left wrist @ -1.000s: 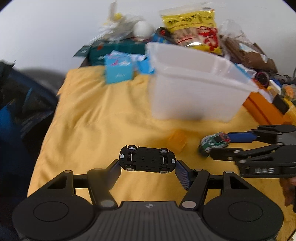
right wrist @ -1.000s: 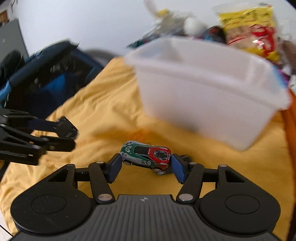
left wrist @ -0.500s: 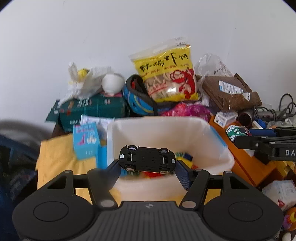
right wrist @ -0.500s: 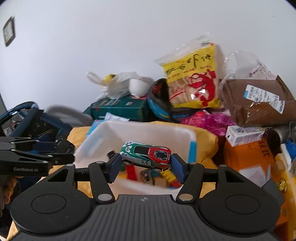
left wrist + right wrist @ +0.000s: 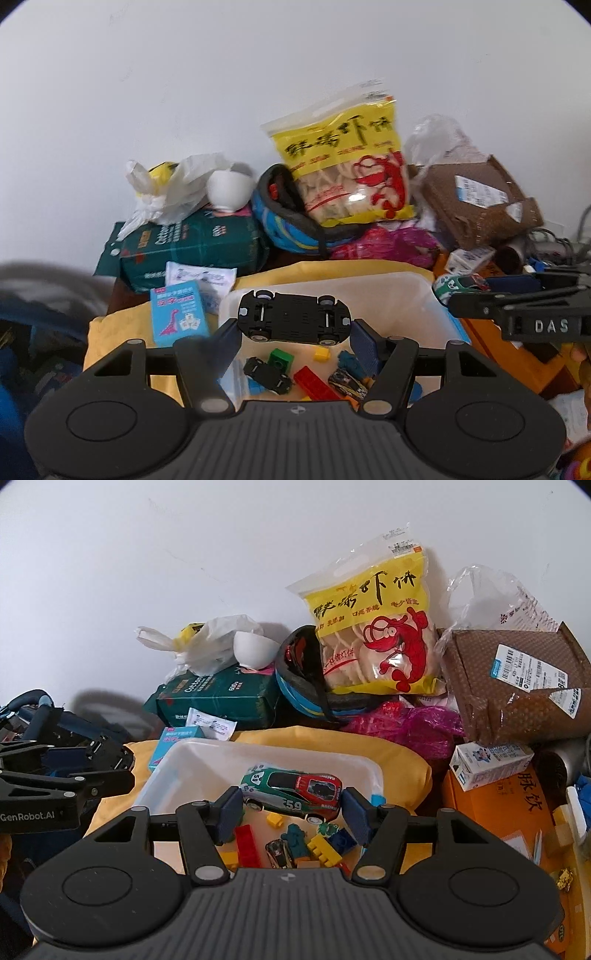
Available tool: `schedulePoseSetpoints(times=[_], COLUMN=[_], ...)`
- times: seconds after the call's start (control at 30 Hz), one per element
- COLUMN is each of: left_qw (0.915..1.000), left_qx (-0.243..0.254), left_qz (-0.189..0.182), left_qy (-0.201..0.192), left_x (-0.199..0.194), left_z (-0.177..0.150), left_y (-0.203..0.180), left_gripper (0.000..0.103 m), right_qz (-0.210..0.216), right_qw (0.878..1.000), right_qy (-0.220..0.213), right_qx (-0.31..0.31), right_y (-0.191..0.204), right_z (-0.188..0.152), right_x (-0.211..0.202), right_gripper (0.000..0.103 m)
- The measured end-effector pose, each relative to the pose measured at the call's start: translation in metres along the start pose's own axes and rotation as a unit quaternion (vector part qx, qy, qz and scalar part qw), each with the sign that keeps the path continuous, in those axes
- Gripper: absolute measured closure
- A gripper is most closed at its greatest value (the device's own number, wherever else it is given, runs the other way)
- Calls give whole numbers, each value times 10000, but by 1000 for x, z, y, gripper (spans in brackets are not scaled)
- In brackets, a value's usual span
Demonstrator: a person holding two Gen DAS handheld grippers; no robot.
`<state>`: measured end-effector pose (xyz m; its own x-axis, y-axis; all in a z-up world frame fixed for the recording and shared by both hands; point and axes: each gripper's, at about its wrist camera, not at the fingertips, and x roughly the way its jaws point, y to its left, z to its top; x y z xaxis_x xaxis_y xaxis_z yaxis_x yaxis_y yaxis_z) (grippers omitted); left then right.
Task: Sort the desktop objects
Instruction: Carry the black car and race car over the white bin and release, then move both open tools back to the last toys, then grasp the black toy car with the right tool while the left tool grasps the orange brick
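**Both grippers carry toy cars above the bin**

Nearest the lens, the left gripper [image 5: 293, 328] is clamped on the black car [image 5: 293, 318], held underside up, chassis and axles facing the camera. The right gripper [image 5: 291, 806] is likewise closed on the racing car [image 5: 291, 792], green, white and red, numbered 59, gripped nose and tail by the blue pads [image 5: 231, 812]. Below both cars lies the white bin [image 5: 177, 760], already holding bricks [image 5: 246, 840] and small cars [image 5: 267, 374]. A second ago the two cars were low over the yellow cloth [image 5: 118, 332] in front of the bin; they have since been lifted and brought over its opening. Judged from this, the transport step is nearly complete and release into the bin is the likely next step. Each gripper appears at the edge of the other's view, near but apart. Beyond the bin, clutter stands against the wall: a green pack [image 5: 192, 251], a snack bag [image 5: 373, 627] and a brown parcel [image 5: 513, 686].
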<state>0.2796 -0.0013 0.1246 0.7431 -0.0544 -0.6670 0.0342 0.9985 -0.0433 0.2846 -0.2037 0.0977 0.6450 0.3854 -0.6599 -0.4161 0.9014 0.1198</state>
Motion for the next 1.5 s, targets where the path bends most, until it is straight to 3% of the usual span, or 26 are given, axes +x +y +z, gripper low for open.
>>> schedulePoseSetpoints(times=[0.07,0.3,0.4,0.57,0.77,0.9,1.1,1.4,1.5], left_qw=[9999,9999,9999,9996,9992,9962,9914,9885,9889], left_qx=[-49,-31,-104,176,117,271,781,875,906], left_qz=[141,110,31,-53,-51,-51,-266,-477,-546], left_qy=[18,-45,-133,-193,386,831,1011,1141,1045], left_x=[2,1,-4,-17,-1,25,53,87,87], left_z=[4,-8,-23,-77,-156,-192,-211,-213,-212], left_y=[0,8,11,11,22,25,10,11,9], left_gripper=[29,29,29,29,30,33,34,45,64], right_qz=[-9,237,368,678,703,730,737,862,974], right_qw=[10000,9997,9991,9955,9885,9858,9797,9741,9755], right_qy=[-77,-44,-30,174,957,1157,1304,1292,1203], right_qx=[-21,-98,-223,-647,-939,-973,-1333,-1640,-1562], right_y=[-1,-3,4,28,49,59,75,77,74], right_z=[2,-9,-27,-86,-160,-177,-190,-198,-194], right_x=[-1,-5,-9,-12,21,42,66,89,86], right_gripper=[23,26,26,26,26,26,27,34,35])
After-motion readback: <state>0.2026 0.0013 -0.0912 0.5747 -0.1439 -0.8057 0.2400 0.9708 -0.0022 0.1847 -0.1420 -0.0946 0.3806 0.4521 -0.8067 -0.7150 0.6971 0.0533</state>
